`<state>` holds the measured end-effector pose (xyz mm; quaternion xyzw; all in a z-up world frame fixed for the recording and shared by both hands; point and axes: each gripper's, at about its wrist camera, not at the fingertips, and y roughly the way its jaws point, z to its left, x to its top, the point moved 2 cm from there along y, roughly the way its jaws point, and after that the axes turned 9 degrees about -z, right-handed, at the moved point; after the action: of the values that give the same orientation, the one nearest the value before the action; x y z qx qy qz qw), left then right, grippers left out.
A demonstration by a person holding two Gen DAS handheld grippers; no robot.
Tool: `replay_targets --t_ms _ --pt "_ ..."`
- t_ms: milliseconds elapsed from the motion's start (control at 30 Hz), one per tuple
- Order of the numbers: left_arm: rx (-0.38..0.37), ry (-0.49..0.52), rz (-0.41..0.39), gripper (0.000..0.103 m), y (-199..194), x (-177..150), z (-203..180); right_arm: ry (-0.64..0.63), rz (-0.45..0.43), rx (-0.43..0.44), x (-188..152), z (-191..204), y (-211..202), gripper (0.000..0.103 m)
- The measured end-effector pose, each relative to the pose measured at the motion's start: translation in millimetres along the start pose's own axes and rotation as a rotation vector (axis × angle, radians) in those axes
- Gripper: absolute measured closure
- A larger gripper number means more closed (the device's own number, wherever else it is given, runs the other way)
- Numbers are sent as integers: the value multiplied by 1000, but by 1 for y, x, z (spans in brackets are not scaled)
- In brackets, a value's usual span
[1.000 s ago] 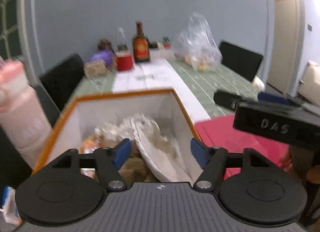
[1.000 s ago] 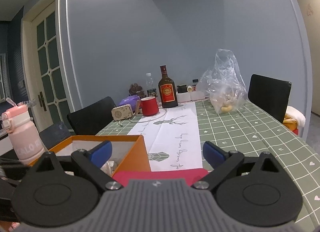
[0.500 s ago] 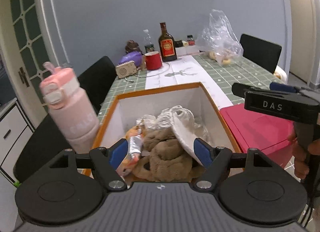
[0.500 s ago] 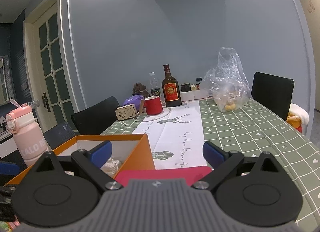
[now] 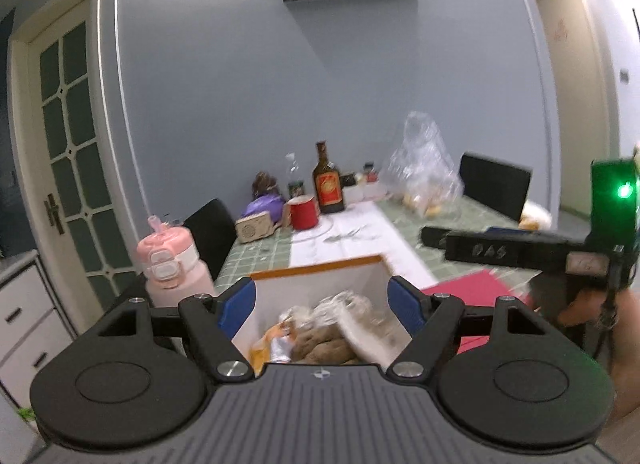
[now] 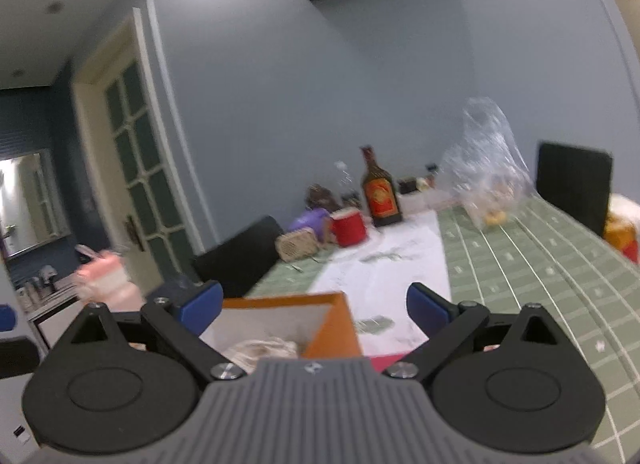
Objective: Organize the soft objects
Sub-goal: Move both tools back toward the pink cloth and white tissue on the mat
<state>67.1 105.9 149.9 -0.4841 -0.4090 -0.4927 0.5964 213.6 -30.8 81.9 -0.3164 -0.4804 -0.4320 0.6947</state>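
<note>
Orange-rimmed box (image 5: 320,266) on the green checked desk (image 6: 540,264) holds the soft objects (image 5: 324,338), a brown plush and white cloth. Left gripper (image 5: 322,300) and right gripper (image 6: 314,302) both gape wide, empty.

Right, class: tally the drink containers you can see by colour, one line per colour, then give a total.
Pink: 1, the pink water bottle
Red: 1, the red mug
Brown: 1, the brown glass bottle
Clear: 1, the clear plastic bottle
Total: 4
</note>
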Motion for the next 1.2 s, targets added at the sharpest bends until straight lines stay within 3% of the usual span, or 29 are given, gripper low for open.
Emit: replay_targets --t_ms 200,400,567,733,900,1067,1200 --pt "-51 -29 -60 15 -14 14 -18 -51 -49 60 17 6 -26 3" --pt "-125 -103 -96 15 -22 38 -39 -116 -97 40 21 -16 -48 3" --pt "-161 -85 -147 14 -28 50 -64 -187 -119 -49 21 -52 -55 3" --pt "-172 -134 -187 14 -26 48 -90 -224 -175 -139 8 -105 -57 3" --pt "-205 -207 -158 14 -10 33 -121 -107 -123 -297 -5 -164 -63 3" --pt "-181 -186 -133 14 6 8 -165 -29 -163 -351 0 -187 -77 3" --pt "-163 -190 -92 14 26 -11 -197 -75 -148 -404 -2 -194 -76 3"
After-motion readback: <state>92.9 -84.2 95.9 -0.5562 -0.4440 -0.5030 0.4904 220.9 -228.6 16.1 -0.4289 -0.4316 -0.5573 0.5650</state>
